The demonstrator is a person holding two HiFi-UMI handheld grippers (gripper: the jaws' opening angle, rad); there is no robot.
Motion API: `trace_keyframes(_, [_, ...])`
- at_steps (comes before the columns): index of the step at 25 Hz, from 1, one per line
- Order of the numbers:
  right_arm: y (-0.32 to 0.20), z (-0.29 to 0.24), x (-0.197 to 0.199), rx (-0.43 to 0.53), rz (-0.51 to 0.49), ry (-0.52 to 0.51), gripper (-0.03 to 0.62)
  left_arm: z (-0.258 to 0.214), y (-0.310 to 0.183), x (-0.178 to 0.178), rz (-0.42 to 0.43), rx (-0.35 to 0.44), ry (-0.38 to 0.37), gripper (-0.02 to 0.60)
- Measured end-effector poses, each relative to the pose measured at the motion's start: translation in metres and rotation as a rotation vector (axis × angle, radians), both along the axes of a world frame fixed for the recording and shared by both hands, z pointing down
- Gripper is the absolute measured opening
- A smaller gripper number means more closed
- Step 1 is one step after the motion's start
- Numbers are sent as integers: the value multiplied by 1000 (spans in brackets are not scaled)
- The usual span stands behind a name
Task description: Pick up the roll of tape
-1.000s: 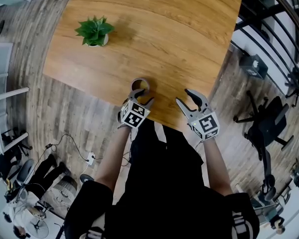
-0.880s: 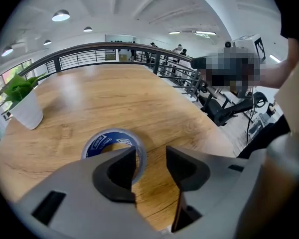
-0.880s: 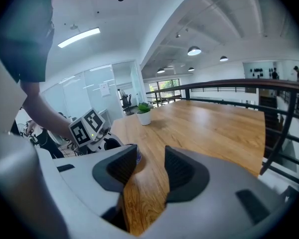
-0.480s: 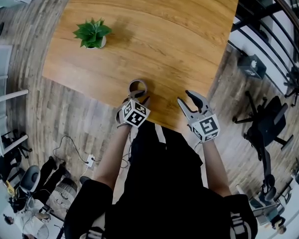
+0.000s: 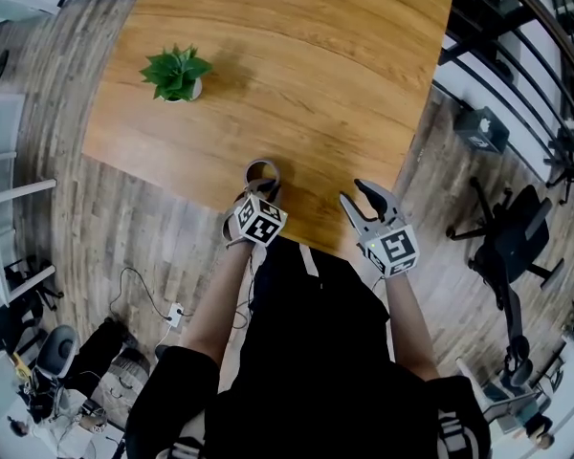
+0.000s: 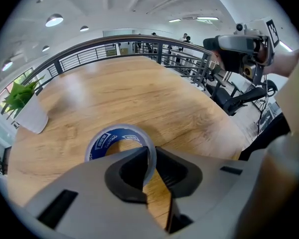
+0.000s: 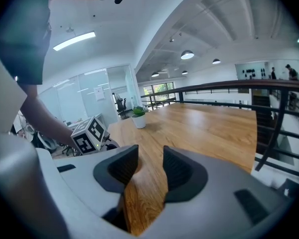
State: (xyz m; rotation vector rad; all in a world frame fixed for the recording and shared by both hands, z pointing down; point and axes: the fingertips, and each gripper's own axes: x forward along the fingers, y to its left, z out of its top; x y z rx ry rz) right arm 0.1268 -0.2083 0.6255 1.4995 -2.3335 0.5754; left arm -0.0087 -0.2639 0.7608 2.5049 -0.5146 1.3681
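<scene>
Wood-grain table point(image 5: 306, 55) carries the roll of tape point(image 5: 261, 171) at its near edge, lower centre of the head view, lying flat. The left gripper point(image 5: 260, 190) has one jaw inside the ring and one outside. Its jaws have just been closing, and the left gripper view shows them now pinching the roll's near wall between the pads. The right gripper point(image 5: 355, 195) hovers to the right of it with its jaws apart and only bare wood between them.

The bite looks shallow and sits on one side of the ring, so on lifting the roll would likely swing down and could twist out of the pads. The smooth tape face may also slide if the squeeze is light. So close to the table's edge, a dropped roll could fall to the floor point(image 5: 143, 208). The potted plant point(image 5: 176, 73), upper left, is well clear.
</scene>
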Motion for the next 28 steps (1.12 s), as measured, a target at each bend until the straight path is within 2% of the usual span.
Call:
trace_keyframes(14, [2, -14, 0, 34, -9, -2, 160, -5, 24, 3, -2, 4, 40, 58])
trace_keyframes(18, [1, -18, -2, 48, -29, -6, 158, -12, 26, 0, -44, -14, 68, 58])
trace_keyframes(28, [5, -33, -20, 81, -99, -37, 152, -47, 37, -23, -137, 32, 95, 58])
